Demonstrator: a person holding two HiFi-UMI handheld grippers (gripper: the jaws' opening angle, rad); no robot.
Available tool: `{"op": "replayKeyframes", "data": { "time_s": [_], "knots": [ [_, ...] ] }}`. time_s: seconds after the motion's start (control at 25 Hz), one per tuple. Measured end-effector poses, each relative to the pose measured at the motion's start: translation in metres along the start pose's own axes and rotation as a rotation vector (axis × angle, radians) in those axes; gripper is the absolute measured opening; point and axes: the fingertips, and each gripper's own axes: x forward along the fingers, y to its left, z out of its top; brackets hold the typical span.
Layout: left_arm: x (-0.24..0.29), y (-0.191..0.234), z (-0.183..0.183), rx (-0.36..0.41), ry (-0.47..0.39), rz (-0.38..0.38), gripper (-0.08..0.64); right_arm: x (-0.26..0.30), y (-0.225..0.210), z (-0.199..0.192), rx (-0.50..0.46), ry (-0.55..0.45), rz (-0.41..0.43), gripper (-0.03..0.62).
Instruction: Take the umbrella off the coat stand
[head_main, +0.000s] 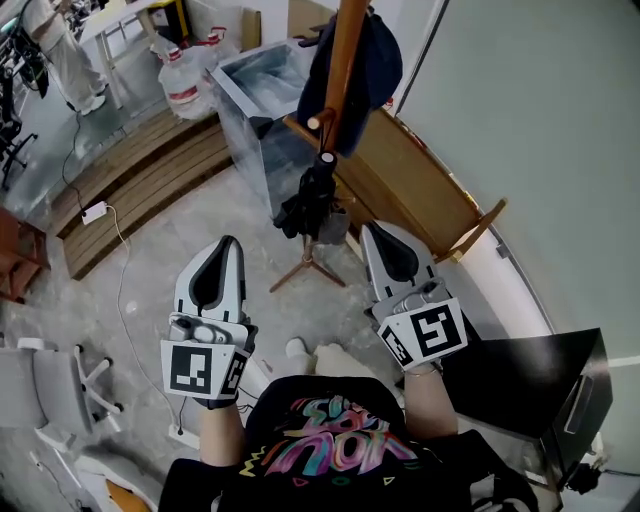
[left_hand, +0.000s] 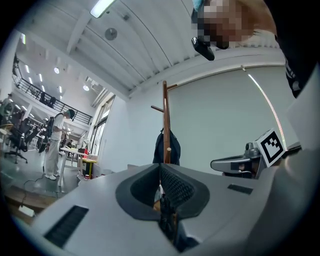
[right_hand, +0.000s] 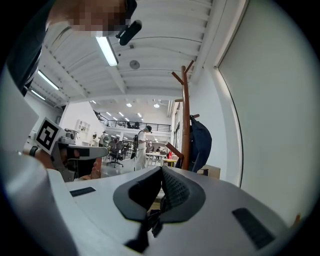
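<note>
A wooden coat stand (head_main: 345, 60) rises ahead of me, with a dark jacket (head_main: 376, 70) hung high on it. A black folded umbrella (head_main: 313, 200) hangs from a peg on the pole, down near the stand's feet. My left gripper (head_main: 225, 245) is shut and empty, short of the umbrella and to its left. My right gripper (head_main: 375, 232) is also shut and empty, just right of the umbrella. The left gripper view shows the stand (left_hand: 165, 125) and jacket (left_hand: 161, 147) straight past the closed jaws (left_hand: 160, 167). In the right gripper view the stand (right_hand: 186, 125) sits slightly right of the jaws (right_hand: 161, 170).
A clear box (head_main: 250, 95) stands behind the stand, with water bottles (head_main: 182, 80) to its left. A wooden frame (head_main: 420, 190) leans on the wall at right. A black cabinet (head_main: 530, 380), wooden planks (head_main: 140, 170), a power strip (head_main: 95, 212) and a white chair (head_main: 50, 390) surround me. A person (head_main: 55, 45) stands far left.
</note>
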Motion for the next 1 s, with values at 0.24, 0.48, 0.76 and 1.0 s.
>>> {"op": "replayKeyframes", "data": {
  "time_s": [0.24,0.48,0.76,1.0],
  "knots": [
    [0.029,-0.008,-0.008,-0.002,0.012,-0.013,0.029,0.013,-0.02,-0.004,0.003,0.002,0.018,0.015],
    [0.053,-0.015,-0.019,-0.009,0.024,-0.025,0.029,0.021,-0.04,-0.004,-0.003,-0.002,0.026,0.015],
    [0.074,-0.016,-0.03,-0.031,0.053,-0.032,0.031,0.026,-0.058,-0.01,0.012,0.01,0.016,0.015],
    [0.087,-0.023,-0.042,-0.06,0.088,-0.107,0.118,0.031,-0.064,-0.017,0.032,0.018,0.016,0.015]
  ]
}}
